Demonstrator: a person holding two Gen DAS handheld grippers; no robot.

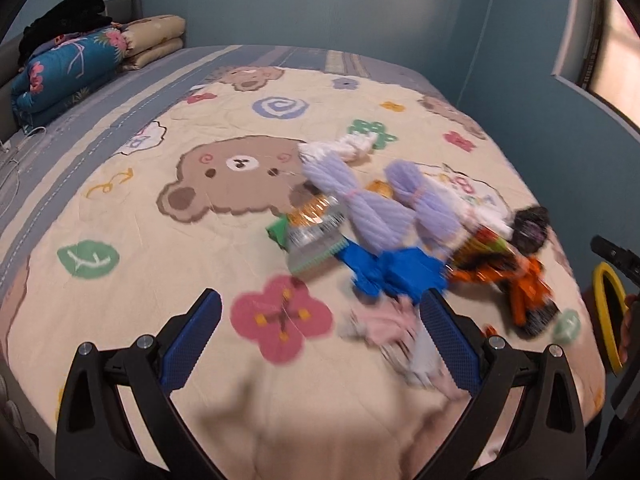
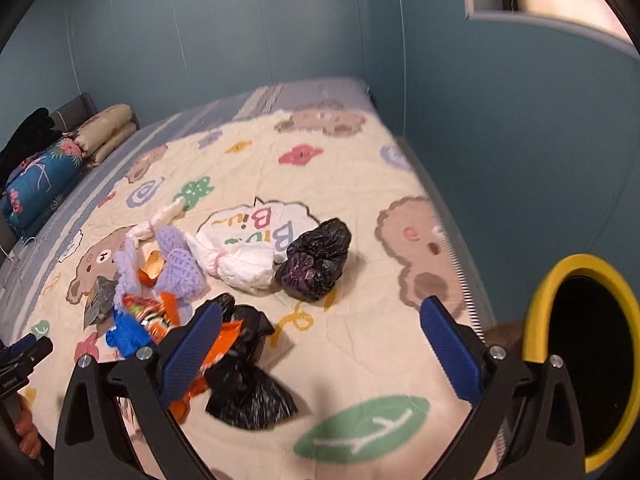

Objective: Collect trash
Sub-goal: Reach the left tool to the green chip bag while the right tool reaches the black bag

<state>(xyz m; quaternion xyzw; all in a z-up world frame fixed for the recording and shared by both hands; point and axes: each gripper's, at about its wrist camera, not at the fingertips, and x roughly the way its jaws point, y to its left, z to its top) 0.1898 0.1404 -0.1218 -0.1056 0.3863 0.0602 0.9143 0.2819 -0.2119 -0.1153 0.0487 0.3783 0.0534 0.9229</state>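
Both pairs of blue-padded jaws are gaping wide and holding nothing: the left gripper [image 1: 320,336] is hovering over the cream bear-print quilt [image 1: 132,216], the right gripper [image 2: 320,344] beside the yellow-rimmed black bin [image 2: 576,364]. Crumpled wrappers [image 2: 160,320], black plastic bags [image 2: 316,260] and a knotted white bag [image 2: 240,264] are lying heaped mid-quilt.

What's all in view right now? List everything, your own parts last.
Bed cover: one, cream with bears and flowers, under everything.
Black bags: two, mid-bed and near the right claw.
White bundles: two knotted, centre pile.
Purple knits: two, centre pile.
Blue item: one, front of pile.
Orange wrappers: several, pile's right side.
Silver wrapper: one, left of the knits.
Pink scrap: one, blurred, by left claw.
Bin: one, yellow rim, right of the bed.
Folded bedding: stacked, far left.
Left claw: open, empty.
Right claw: open, empty.
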